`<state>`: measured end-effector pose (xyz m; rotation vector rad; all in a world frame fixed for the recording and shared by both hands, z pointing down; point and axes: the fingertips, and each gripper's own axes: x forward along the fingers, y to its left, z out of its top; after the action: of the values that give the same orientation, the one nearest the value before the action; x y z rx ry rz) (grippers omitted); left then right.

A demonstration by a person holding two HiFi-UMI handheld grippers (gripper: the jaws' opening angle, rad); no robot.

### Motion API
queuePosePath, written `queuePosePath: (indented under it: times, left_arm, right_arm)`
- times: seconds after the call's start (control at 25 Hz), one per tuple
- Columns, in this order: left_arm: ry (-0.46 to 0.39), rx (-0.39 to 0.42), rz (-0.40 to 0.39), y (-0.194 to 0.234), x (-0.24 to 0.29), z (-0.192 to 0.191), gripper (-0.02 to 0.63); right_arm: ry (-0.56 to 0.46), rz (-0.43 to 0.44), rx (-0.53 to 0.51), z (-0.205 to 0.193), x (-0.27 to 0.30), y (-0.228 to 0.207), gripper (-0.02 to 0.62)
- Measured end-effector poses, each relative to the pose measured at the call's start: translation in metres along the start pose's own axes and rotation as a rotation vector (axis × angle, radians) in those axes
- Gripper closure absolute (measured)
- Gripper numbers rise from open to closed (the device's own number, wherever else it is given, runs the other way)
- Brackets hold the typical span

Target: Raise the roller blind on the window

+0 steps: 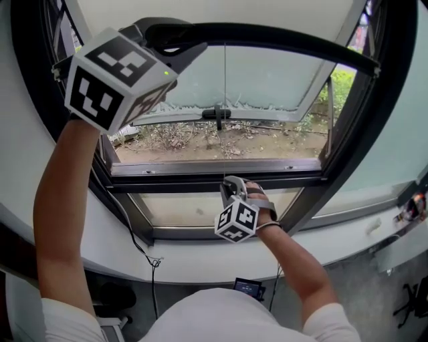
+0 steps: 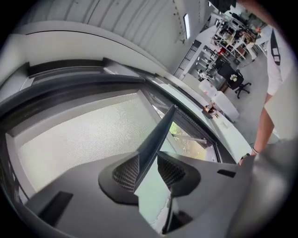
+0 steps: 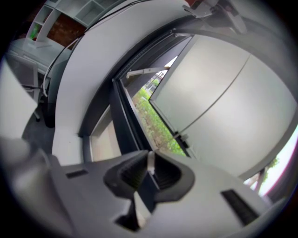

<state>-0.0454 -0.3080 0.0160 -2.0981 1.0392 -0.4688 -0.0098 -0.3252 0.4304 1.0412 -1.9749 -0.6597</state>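
I had the left gripper (image 1: 175, 41) (image 2: 148, 171) up high at the rail (image 1: 281, 40) (image 2: 156, 135) of the blind (image 1: 200, 10) (image 2: 84, 135). The dark rail ran between its jaws, against one pad, with pale glass showing beside the other, so I read it as released, not clamped. The blind covered only the top of the window (image 1: 221, 167). Lower down, my right gripper (image 1: 229, 187) (image 3: 148, 174) was clenched on the thin cord (image 1: 225, 100) (image 3: 150, 162), which ran straight up from it
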Motion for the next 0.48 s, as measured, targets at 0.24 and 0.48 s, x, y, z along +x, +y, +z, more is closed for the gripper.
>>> queuePosePath:
  times: [0.24,0.48]
  left_arm:
    - [-0.081,-0.135,0.031,-0.013,-0.019,-0.018,0.472]
    - [-0.101,-0.212,0.053,-0.024,-0.028,-0.038,0.473]
  right_arm:
    - [0.006,-0.005,0.008,-0.005,-0.004,-0.002,0.537]
    - [0.006,-0.010,0.023,-0.005,-0.008,-0.001,0.537]
